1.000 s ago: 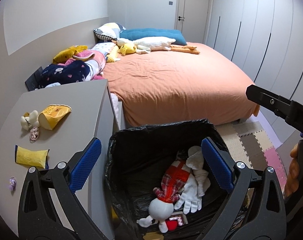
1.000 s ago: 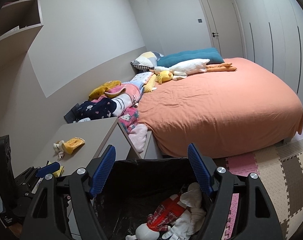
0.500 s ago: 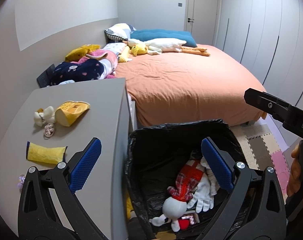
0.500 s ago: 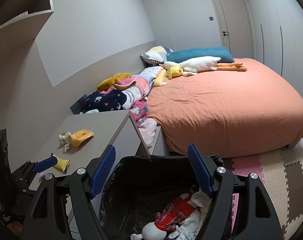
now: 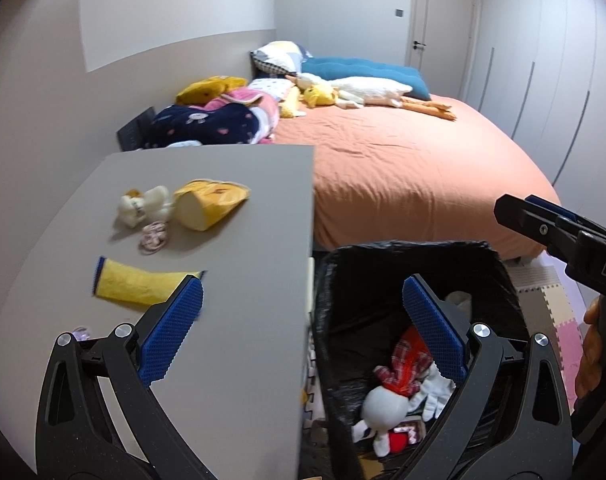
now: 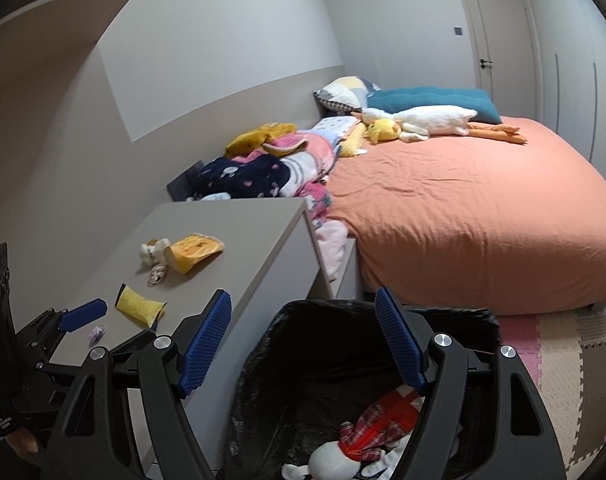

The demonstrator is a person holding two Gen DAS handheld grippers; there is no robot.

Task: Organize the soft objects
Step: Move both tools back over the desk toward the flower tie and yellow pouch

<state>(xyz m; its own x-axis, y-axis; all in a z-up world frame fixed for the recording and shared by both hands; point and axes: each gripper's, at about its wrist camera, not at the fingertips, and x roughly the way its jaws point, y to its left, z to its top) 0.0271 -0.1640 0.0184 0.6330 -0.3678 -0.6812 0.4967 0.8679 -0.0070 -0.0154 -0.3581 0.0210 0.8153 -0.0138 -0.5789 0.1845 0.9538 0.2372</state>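
My left gripper (image 5: pixel 303 332) is open and empty, straddling the grey cabinet top's (image 5: pixel 239 320) right edge and the black-lined bin (image 5: pixel 499 276). On the cabinet top lie a yellow pouch (image 5: pixel 133 286), a yellow slipper-like toy (image 5: pixel 209 204), a small cream plush (image 5: pixel 143 204) and a pink trinket (image 5: pixel 154 238). A doll in red plaid (image 5: pixel 399 384) and a white glove (image 5: pixel 437 398) lie in the bin. My right gripper (image 6: pixel 303 340) hangs open and empty above the bin (image 6: pixel 327 360), with the doll (image 6: pixel 367 428) below it. The left gripper (image 6: pixel 83 312) shows at that view's lower left.
An orange bed (image 6: pixel 483 216) fills the right side, with a white goose plush (image 6: pixel 431 120), a yellow plush (image 6: pixel 383 130) and pillows at its head. Folded blankets (image 6: pixel 271 168) pile beside the wall. Foam floor tiles (image 6: pixel 563 360) lie right of the bin.
Both views have swung left: the cabinet top and its soft items now sit more centrally, and the bin has shifted right under the left gripper's right finger. Both grippers stay open.
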